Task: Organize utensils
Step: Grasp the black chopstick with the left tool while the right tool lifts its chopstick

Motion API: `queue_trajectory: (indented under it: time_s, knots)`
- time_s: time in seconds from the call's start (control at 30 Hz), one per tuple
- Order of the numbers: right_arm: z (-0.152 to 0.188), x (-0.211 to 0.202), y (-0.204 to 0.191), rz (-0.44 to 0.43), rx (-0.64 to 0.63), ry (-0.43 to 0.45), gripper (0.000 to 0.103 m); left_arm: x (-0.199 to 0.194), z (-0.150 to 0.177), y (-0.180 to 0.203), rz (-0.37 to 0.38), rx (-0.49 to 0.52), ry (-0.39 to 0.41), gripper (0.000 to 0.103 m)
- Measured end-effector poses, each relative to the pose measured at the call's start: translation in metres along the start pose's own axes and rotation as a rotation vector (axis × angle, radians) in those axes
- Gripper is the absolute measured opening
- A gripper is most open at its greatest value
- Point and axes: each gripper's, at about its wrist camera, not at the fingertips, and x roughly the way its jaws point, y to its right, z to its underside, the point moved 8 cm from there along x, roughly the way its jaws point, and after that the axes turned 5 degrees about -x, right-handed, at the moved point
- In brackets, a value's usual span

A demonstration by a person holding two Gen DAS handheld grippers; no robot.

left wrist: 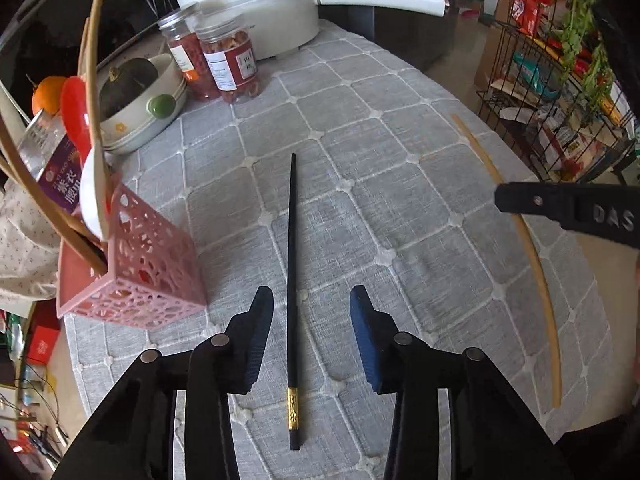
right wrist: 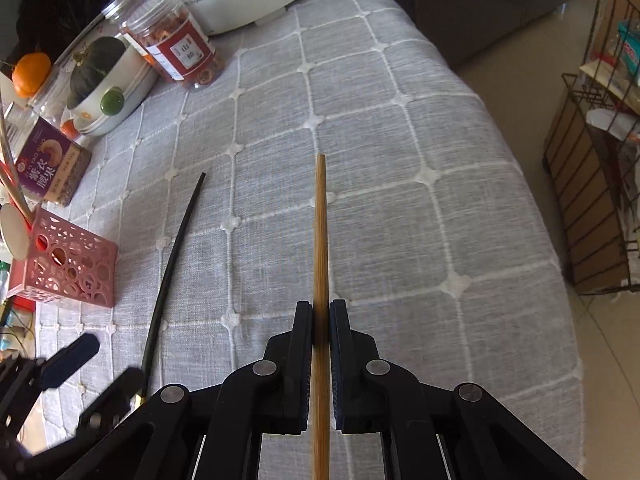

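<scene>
A grey quilted cloth with a white grid covers the surface [left wrist: 400, 168], and a wire rack [left wrist: 560, 92] crammed with packets stands just off its far side. At the back of the surface sit a white saucepan [left wrist: 256, 12], two clear jars [left wrist: 228, 64] with red labels and a bowl holding a dark squash [left wrist: 124, 80].

The pink perforated utensil holder [left wrist: 136, 272] stands at the left edge. It already carries wooden chopsticks, a red spoon [left wrist: 76, 112] and a white spoon [left wrist: 94, 192], so part of the tidying looks done.

Two pieces are left out of it. The right tongs [right wrist: 321, 320] are clamped on a bamboo chopstick [right wrist: 320, 232], pads pressed on either side of the shaft, its tip pointing away over the cloth. From the left camera it seems to be lifting clear of the cloth, though I can't be sure.

The black chopstick [left wrist: 292, 280] with the gold band lies flat on the cloth. The left tongs [left wrist: 312, 312] straddle it with a clear gap on both sides, so nothing is held there; whether they are coming together I cannot tell.

My guess is that the bamboo one goes into the holder, well to the left, and that the black one still has to be gripped and carried over.
</scene>
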Motion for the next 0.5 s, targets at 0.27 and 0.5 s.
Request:
queue_trajectory:
  time_s: [0.27,0.5]
  knots:
    - [0.004,-0.024,0.029,-0.063,0.051,0.032,0.006,0.057,-0.053,-0.011,-0.100,-0.102,-0.060,0.027]
    - [0.009,-0.029,0.031,-0.086,0.012,0.034,0.006,0.079,-0.054,-0.015,-0.125,-0.143,-0.121,0.017]
